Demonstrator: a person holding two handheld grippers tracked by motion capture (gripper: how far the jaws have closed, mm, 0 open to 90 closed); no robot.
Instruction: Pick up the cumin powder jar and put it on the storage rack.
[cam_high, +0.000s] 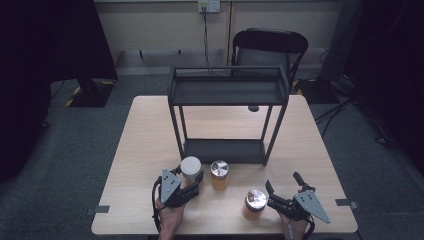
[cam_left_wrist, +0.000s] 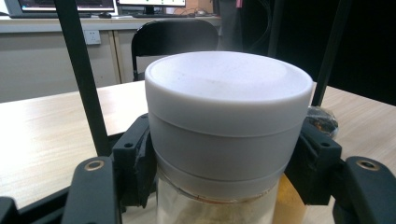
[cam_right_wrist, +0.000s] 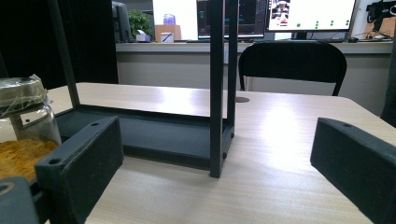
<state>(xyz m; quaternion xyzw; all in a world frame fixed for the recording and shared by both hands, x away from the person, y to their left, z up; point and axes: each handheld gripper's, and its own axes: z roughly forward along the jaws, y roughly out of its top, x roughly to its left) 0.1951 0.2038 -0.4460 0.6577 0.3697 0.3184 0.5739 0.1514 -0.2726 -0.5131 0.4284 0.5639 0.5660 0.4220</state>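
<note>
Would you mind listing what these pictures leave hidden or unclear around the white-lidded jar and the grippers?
- White-lidded jar: its base is cut off by the bottom edge of the left gripper view, and the left gripper covers it in the high view.
- Left gripper's pads: their contact faces are hidden behind the jar's lid.
- Jar beside the right gripper: cut off by the left edge of the right gripper view.
- Dark spot on the table: too small to identify.

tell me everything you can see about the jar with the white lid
The white-lidded jar is a clear jar under a broad, matte white round lid with a stepped rim, plastic by its look. It stands upright near the table's front, left of two metal-lidded jars, before the black shelf rack. The left gripper is shut on it, jaws pressing opposite sides just below the lid. Its contents are hard to tell.
</note>
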